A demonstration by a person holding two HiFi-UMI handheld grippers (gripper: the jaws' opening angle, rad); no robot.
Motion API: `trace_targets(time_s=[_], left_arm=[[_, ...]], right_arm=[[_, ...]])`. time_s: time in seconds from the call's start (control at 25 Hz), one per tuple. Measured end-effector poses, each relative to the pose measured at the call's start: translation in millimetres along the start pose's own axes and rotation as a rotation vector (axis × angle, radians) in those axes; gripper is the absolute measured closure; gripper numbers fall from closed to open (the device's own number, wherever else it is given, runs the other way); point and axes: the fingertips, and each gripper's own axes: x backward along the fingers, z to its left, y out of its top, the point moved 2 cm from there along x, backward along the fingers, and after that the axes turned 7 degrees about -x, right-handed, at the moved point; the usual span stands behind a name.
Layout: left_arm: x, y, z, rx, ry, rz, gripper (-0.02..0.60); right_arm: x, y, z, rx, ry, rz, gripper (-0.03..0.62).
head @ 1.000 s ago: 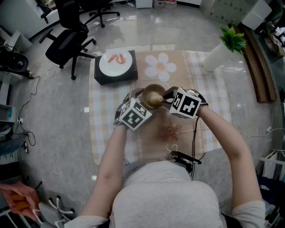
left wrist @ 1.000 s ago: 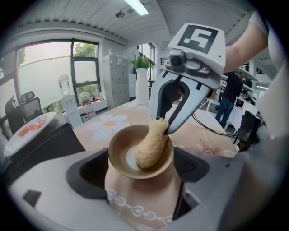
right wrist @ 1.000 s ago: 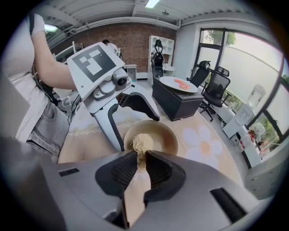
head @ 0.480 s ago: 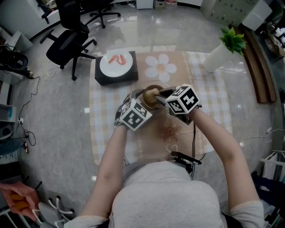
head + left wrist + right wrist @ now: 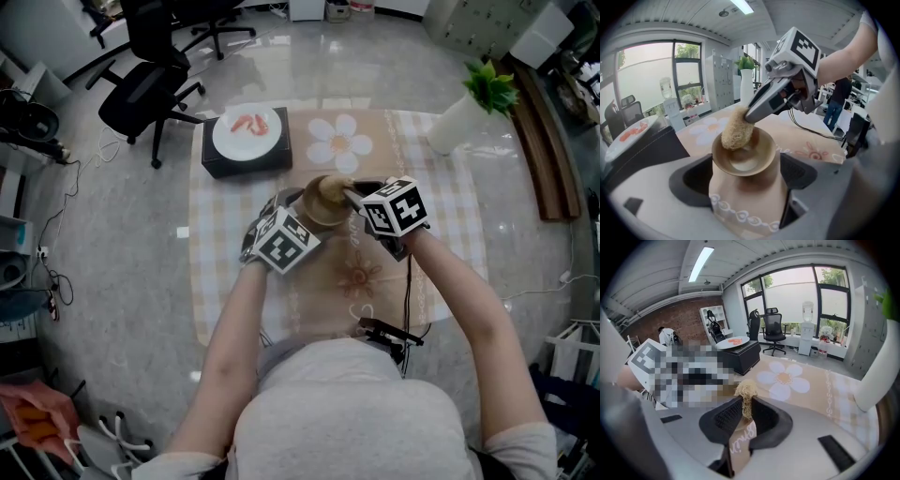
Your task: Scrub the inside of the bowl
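Head view: bowl (image 5: 317, 214) sits at frame centre. The left gripper (image 5: 296, 214) comes in from the lower left and the right gripper (image 5: 351, 196) from the right. A tan scrubber (image 5: 332, 189) lies at the bowl's upper rim. Checked tablecloth (image 5: 441, 206) has open room on all sides of the bowl. A black box (image 5: 225, 165) with a white plate (image 5: 246, 131) sits upper left, and a white vase (image 5: 454, 118) upper right near the cloth edge. Grey glossy floor, office chairs (image 5: 150, 89) top left.

Left gripper view: jaws closed on the bowl's sides, bowl mid-frame. The right gripper reaches down from the upper right and the scrubber touches the bowl's inner left wall.

Right gripper view: jaws clamped on the scrubber, centre frame, its frayed tip poking above them. Flower-print cloth lies beyond, windows at the back.
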Motion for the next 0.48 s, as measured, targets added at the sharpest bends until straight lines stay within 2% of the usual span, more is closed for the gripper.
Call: trace_targets(time_s=[0.48], left_arm=[[16,7,-1,-0.003,0.027,-0.028,0.152]], right_arm=[[36,-1,-8,-0.127,0.002,-0.092,0.531]])
